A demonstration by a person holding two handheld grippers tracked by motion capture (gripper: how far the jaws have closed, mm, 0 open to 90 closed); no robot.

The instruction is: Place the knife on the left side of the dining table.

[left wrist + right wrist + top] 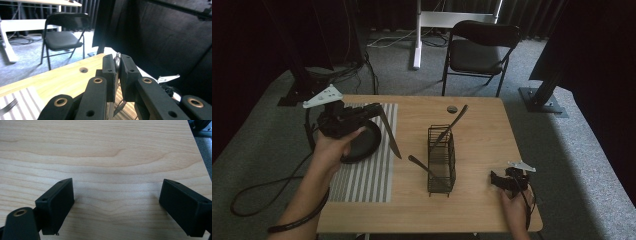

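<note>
The left gripper [371,111] is clamped on a knife [390,135]. The right gripper [498,179], lower right, rests with its jaws apart. Two utensils sit in the rack [441,160] already.

The high view is dim, with black curtains swallowing its sides; soft light falls on the wooden table [477,120] and grey carpet [572,145], leaving faint shadows. In the left gripper view the near jaws are blurred and daylight brightens the far floor. The right gripper view is evenly lit and sharp on the wood grain.
</note>
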